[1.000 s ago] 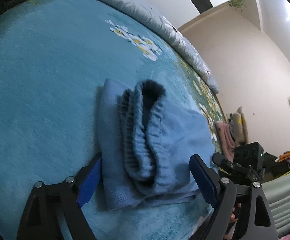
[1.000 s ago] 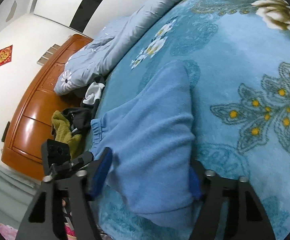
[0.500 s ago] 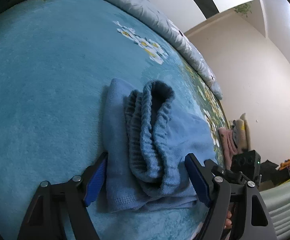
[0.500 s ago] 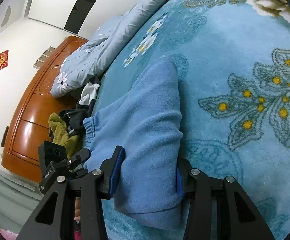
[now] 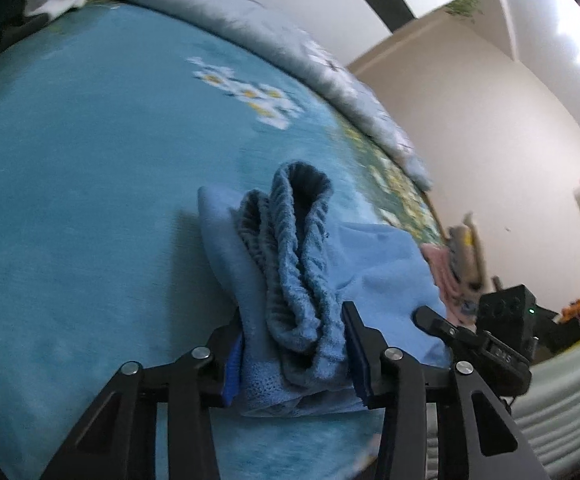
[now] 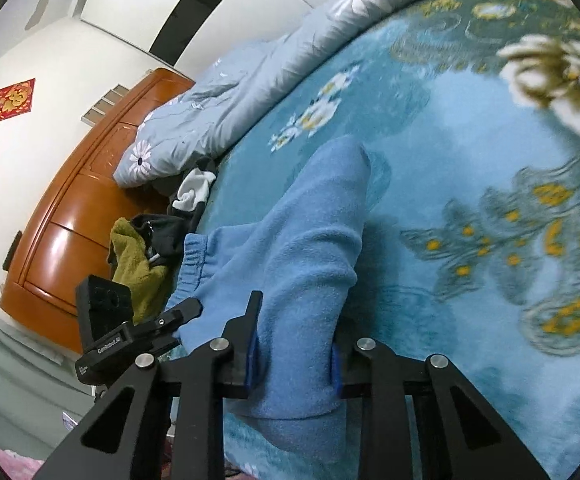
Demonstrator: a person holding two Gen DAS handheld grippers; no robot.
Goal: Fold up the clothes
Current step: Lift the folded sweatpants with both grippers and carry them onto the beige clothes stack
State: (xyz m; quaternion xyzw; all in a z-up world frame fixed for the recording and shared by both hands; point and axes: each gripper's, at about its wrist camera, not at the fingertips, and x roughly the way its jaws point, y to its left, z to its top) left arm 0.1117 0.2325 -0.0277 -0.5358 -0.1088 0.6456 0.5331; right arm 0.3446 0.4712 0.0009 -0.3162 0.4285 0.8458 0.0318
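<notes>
Light blue fleece trousers [image 6: 309,264] lie folded on the teal flowered blanket [image 6: 469,152]. In the left wrist view my left gripper [image 5: 295,356] is shut on the bunched elastic waistband end of the trousers [image 5: 297,272], with cloth bulging between the pads. In the right wrist view my right gripper [image 6: 293,360] is shut on the folded leg end, near the bed's front edge. The other gripper shows at each view's side: the right gripper at the right of the left wrist view [image 5: 501,340], the left gripper at the left of the right wrist view [image 6: 106,332].
A grey flowered duvet [image 6: 250,80] lies along the far side of the bed. Dark, white and olive clothes [image 6: 142,256] are piled by the wooden headboard [image 6: 70,208]. Pink and tan clothes [image 5: 453,256] lie past the bed's right side.
Both grippers have closed from wide open onto the trousers, the left on the waistband end and the right on the leg end. Both views are blurred with motion.
</notes>
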